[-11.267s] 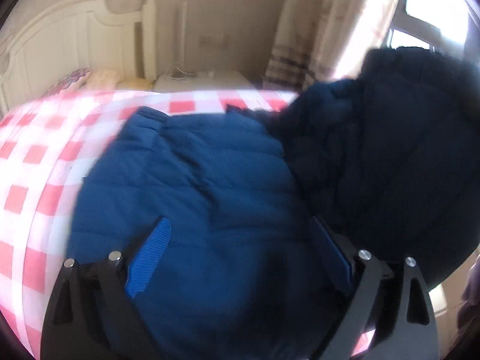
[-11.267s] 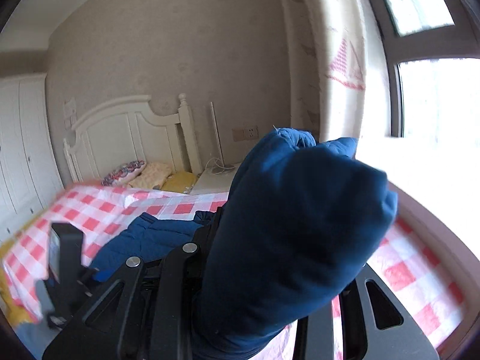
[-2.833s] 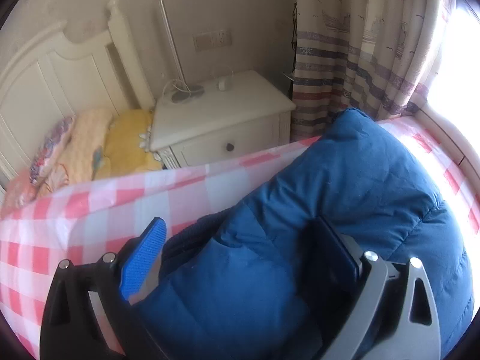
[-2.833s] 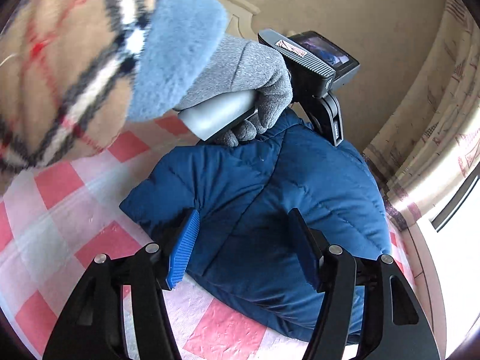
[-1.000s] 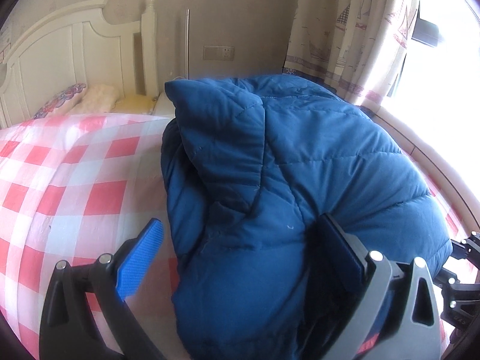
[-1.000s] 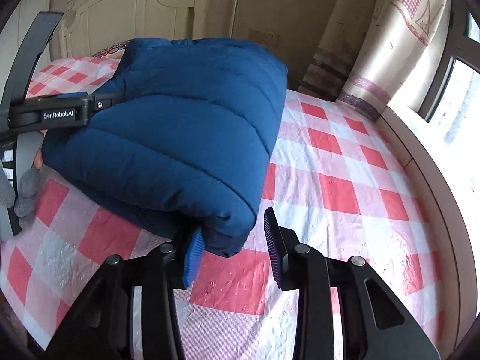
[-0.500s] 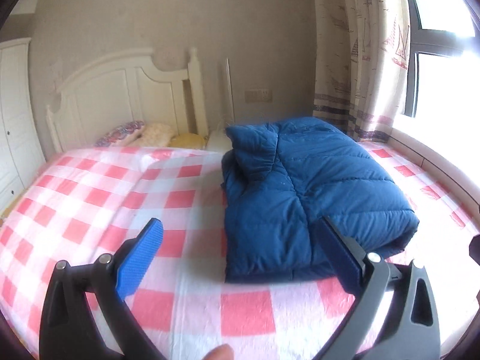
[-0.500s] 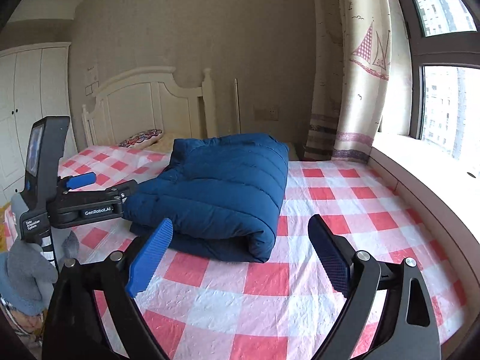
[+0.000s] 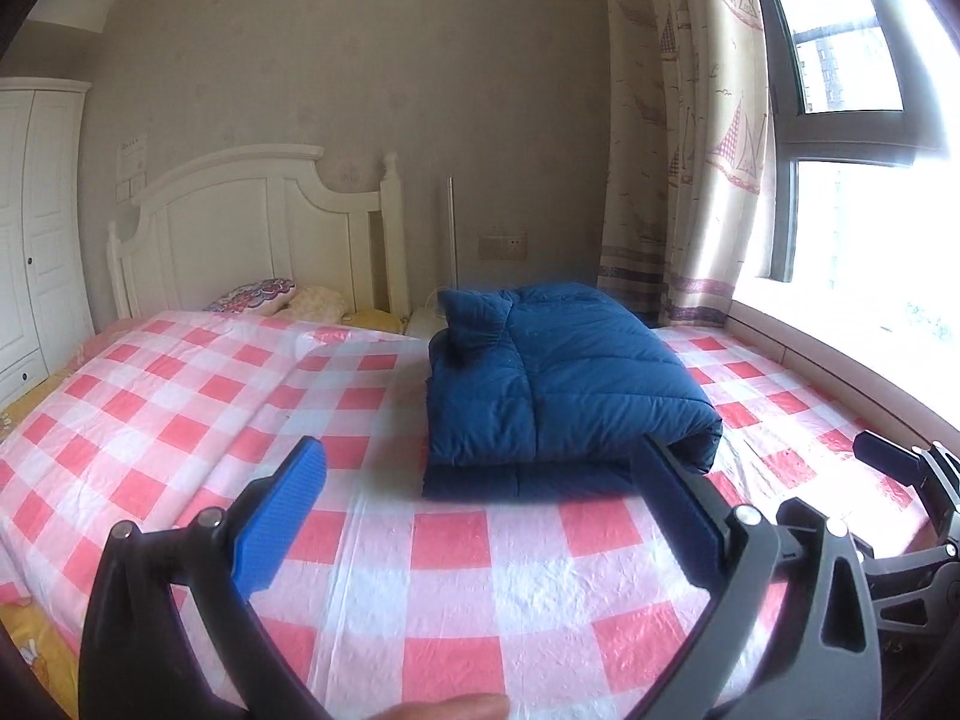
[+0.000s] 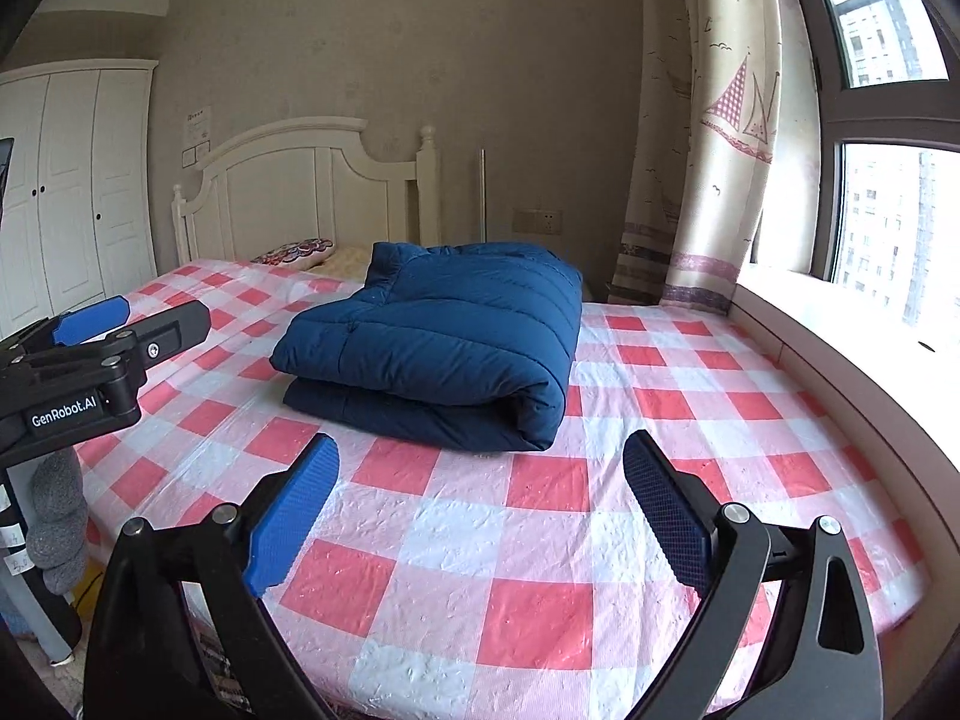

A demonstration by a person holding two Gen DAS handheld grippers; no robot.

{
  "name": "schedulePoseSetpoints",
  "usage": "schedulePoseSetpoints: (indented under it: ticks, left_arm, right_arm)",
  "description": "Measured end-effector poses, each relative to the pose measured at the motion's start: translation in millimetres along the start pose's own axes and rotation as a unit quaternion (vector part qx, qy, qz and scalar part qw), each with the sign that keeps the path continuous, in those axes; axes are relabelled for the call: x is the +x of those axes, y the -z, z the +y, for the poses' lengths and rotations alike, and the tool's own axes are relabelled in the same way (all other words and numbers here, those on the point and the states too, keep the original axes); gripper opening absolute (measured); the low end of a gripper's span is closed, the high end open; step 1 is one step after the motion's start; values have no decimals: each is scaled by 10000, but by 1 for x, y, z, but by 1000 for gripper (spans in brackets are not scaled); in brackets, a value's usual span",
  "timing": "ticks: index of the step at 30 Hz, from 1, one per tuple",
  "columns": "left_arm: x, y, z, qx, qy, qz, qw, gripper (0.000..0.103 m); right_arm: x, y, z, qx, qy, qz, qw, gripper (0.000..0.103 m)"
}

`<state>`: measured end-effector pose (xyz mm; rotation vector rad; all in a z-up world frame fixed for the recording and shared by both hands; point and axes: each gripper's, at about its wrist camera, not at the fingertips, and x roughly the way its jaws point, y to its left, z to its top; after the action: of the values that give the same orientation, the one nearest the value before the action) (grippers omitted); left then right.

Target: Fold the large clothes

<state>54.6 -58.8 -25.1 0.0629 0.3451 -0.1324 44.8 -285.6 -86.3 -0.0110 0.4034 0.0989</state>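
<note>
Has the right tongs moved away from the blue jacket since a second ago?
Yes. The right tongs have backed off from the blue jacket, jaws just opened and empty, with checked bedsheet between them.

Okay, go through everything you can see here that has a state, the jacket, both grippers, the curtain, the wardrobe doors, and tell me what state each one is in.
blue jacket: folded into a thick bundle, lying on the checked bed cover, not held.
left gripper: open, nothing between its fingers.
right gripper: open, its jaws have just been opening, nothing between them.
curtain: drawn aside, window uncovered.
wardrobe doors: closed.
</note>
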Motion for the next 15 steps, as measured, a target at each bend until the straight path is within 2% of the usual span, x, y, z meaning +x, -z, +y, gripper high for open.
schedulePoseSetpoints:
  ticks: [15]
  left_arm:
    - [0, 4, -4, 88, -43, 8, 10000, 102]
  right_arm:
    - [-4, -2, 0, 22, 6, -41, 10000, 92]
